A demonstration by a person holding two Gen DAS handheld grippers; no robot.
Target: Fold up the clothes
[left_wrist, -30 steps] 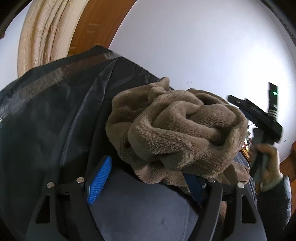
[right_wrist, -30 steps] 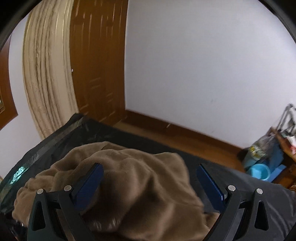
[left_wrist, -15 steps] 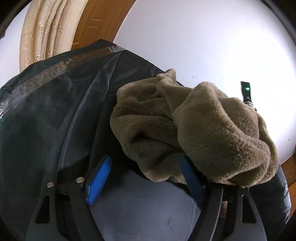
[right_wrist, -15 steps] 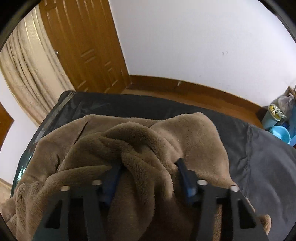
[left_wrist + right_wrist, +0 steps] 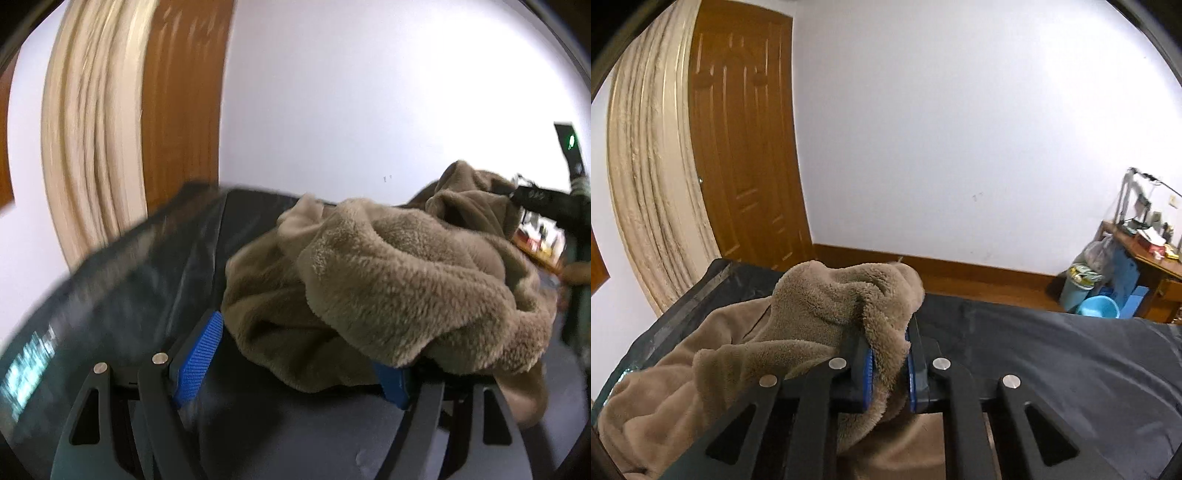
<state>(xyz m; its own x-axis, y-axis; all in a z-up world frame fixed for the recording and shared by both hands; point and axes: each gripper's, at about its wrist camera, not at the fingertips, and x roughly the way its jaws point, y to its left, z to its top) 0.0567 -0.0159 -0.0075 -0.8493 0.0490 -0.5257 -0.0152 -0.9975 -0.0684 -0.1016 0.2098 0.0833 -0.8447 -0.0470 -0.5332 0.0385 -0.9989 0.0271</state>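
Fleece fills both views — a brown plush garment [image 5: 827, 317] lies heaped on a dark-covered bench [image 5: 1052, 354], bunched and rumpled rather than flat. The right tool [image 5: 889, 363] has just been closing, and its blue pads [image 5: 868, 369] now pinch a raised fold of the fleece, which stands up in a peak above the fingers while the rest trails down to the left. The left tool [image 5: 295, 373] is spread wide with nothing clamped: its left pad [image 5: 197, 360] stands clear of the cloth, and the fleece drapes over the right pad [image 5: 391, 380], mostly hiding it. In the left wrist view the garment [image 5: 399, 288] mounds toward the right edge, where the right tool [image 5: 543, 201] shows dark against a white wall [image 5: 369, 92]. A wooden door [image 5: 746, 147] and a beige curtain [image 5: 646, 184] stand behind.
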